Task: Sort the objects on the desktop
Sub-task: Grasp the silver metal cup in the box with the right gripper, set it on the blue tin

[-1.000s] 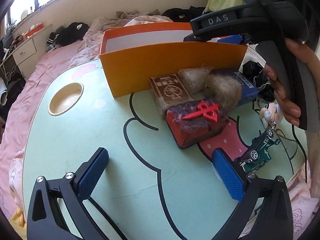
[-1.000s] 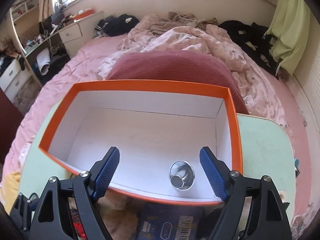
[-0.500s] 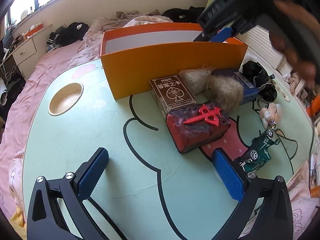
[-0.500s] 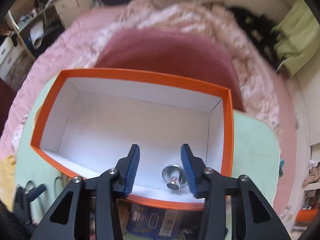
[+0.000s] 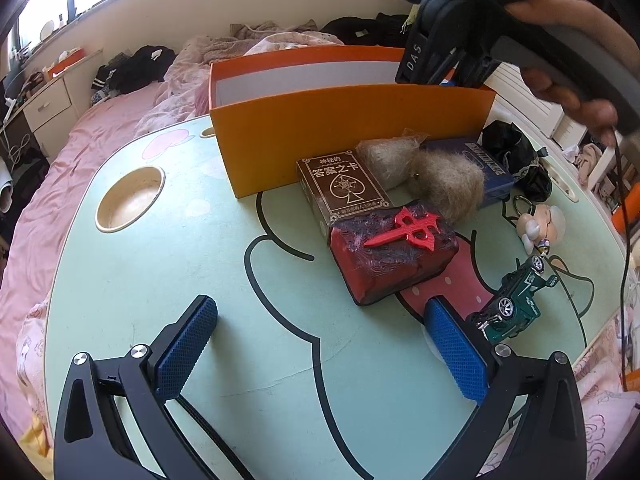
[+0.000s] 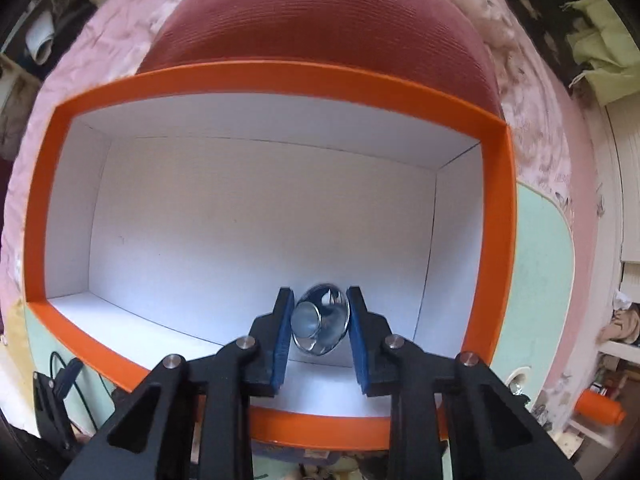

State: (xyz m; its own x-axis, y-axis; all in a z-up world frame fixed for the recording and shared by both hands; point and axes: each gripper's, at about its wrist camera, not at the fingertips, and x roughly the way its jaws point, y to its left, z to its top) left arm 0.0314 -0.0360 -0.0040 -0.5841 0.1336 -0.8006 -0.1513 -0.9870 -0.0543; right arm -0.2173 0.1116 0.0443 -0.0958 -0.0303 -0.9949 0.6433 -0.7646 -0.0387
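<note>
Right wrist view: right gripper (image 6: pixel 319 328) is reaching down into the orange box (image 6: pixel 280 80), w/ both blue pads (image 6: pixel 280 340) closing in on a shiny metal cup-shaped item (image 6: pixel 320 326) sitting near the box's front-right corner on the white floor. Jaws are standing narrow, flanking the item on either side; whether the pads are actually touching it cannot be told. Box interior is otherwise showing only white walls. Behind the box a dark-red cushion (image 6: pixel 320 20) is lying on pink bedding (image 6: pixel 100 48). Left wrist view: left gripper (image 5: pixel 320 344) is hovering low over the pale-green table (image 5: pixel 160 280), jaws spread wide, holding nothing. Ahead of it, a red/black block w/ a red cross-shaped emblem (image 5: pixel 394 250) is resting on the table, touching a brown card box (image 5: pixel 340 188) behind it. Two fuzzy tan pom-poms (image 5: pixel 432 176) are lying just beside the card box, overlapping a dark-blue box (image 5: pixel 486 172). All are sitting directly in front of the orange box's front wall. A green toy car (image 5: pixel 514 304) is sitting just beside the left gripper's right pad. A small figure keychain (image 5: pixel 540 224) and a black pouch (image 5: pixel 516 160) are lying farther right. A round cup recess (image 5: pixel 130 198) is showing at table left.
</note>
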